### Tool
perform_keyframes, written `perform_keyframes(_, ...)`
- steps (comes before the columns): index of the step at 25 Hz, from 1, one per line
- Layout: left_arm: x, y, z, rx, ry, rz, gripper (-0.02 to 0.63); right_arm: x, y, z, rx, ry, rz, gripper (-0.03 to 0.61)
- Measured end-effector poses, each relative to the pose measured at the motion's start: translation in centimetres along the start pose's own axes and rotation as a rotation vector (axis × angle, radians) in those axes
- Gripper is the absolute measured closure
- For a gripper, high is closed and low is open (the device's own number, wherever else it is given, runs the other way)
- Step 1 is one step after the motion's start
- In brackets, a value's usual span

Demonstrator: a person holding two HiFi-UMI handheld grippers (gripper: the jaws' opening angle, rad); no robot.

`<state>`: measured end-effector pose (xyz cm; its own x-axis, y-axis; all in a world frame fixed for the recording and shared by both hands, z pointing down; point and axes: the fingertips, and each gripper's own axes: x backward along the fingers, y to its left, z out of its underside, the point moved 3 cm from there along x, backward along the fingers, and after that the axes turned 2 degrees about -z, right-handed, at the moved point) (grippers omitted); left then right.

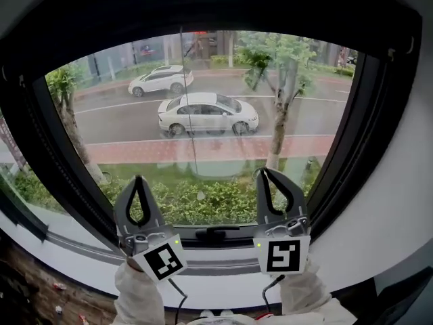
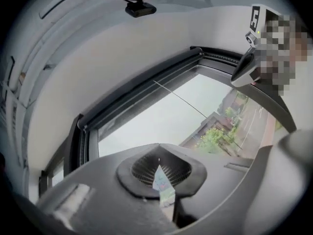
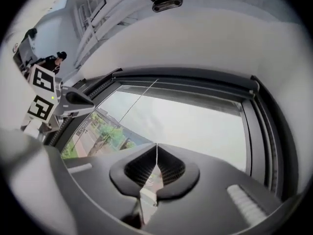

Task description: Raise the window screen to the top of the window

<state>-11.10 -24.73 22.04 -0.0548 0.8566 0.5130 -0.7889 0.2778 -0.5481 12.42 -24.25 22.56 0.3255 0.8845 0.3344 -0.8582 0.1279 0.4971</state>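
The left hand-held gripper [image 1: 140,180] and the right hand-held gripper [image 1: 265,175] are both clenched shut with nothing in them. Each one's own view shows its two pads pressed together on air. They are held up side by side, a little apart, in front of the low part of the window [image 1: 369,114]. No mesh shows over the glass, and the cars and trees outside look sharp. High above both hand-held grippers, the screen [image 3: 195,96] seems to be rolled up. Only a grey bar shows, right under the top of the frame, so I think the job is done, but the roll is too hidden to be sure. A thin cord [image 1: 189,107] hangs down from the top and ends near the gap between the two hand-held grippers, closer to the left one. Below and between them is a dark handle [image 1: 216,234] on the bottom of the frame. A screen like this should be light. Its mesh is thin and soft and could tear, so that is no place to grab. The bar is stiff, so hold it there, near the middle, to keep it flat. The cord works for pulling too, but it is thin and may slip from the pads. The roll may have a spring, so the bar could snap up fast.
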Motion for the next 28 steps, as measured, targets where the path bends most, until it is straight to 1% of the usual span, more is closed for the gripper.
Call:
perform_keyframes(1, 1.2, -0.9, 1.6, 0.056, 0.042, 0.034, 0.612, 0.7, 1.2, 1.1, -0.052, 0.016, -0.020, 0.572)
perform_keyframes(3, 4.1, -3.1, 5.3, 0.251, 0.165, 0.099, 0.612, 2.3, 3.9, 3.6, -0.184, 0.055, -0.069, 0.572)
perform_keyframes(4, 5.5, -4.3, 7.2, 0.333, 0.232, 0.131, 0.612, 3.1, 5.3, 5.2, -0.247, 0.087, -0.104, 0.572)
perform_keyframes(5, 6.9, -5.6, 8.7, 0.375, 0.289, 0.162, 0.612, 3.9, 6.7, 7.0, -0.304, 0.124, -0.142, 0.572)
perform_keyframes(7, 9.7, -8.1, 10.8, 0.378, 0.367, 0.224, 0.612, 5.7, 9.5, 10.3, -0.415, 0.208, -0.228, 0.572)
perform_keyframes(9, 12.8, -10.6, 12.0, 0.376, 0.424, 0.307, 0.612, 8.2, 12.7, 12.8, -0.525, 0.304, -0.320, 0.572)
perform_keyframes(11, 16.1, -12.8, 13.0, 0.391, 0.492, 0.395, 0.612, 11.5, 15.5, 15.1, -0.600, 0.404, -0.394, 0.572)
perform_keyframes(13, 18.9, -14.1, 13.5, 0.398, 0.548, 0.448, 0.612, 14.7, 17.4, 16.6, -0.655, 0.480, -0.439, 0.572)
perform_keyframes(15, 21.1, -14.4, 13.7, 0.416, 0.575, 0.466, 0.612, 17.3, 18.7, 17.1, -0.698, 0.525, -0.453, 0.572)
perform_keyframes(18, 23.8, -12.9, 13.3, 0.465, 0.583, 0.460, 0.612, 20.0, 20.2, 16.2, -0.728, 0.557, -0.451, 0.572)
perform_keyframes(21, 27.1, -9.9, 12.6, 0.454, 0.568, 0.431, 0.612, 22.1, 21.9, 13.5, -0.700, 0.521, -0.458, 0.574)
perform_keyframes(24, 32.2, -6.7, 12.0, 0.447, 0.557, 0.422, 0.612, 25.4, 24.4, 10.3, -0.682, 0.493, -0.451, 0.574)
perform_keyframes(28, 40.0, -2.8, 10.5, 0.458, 0.546, 0.420, 0.612, 31.8, 28.3, 6.4, -0.722, 0.512, -0.436, 0.573)
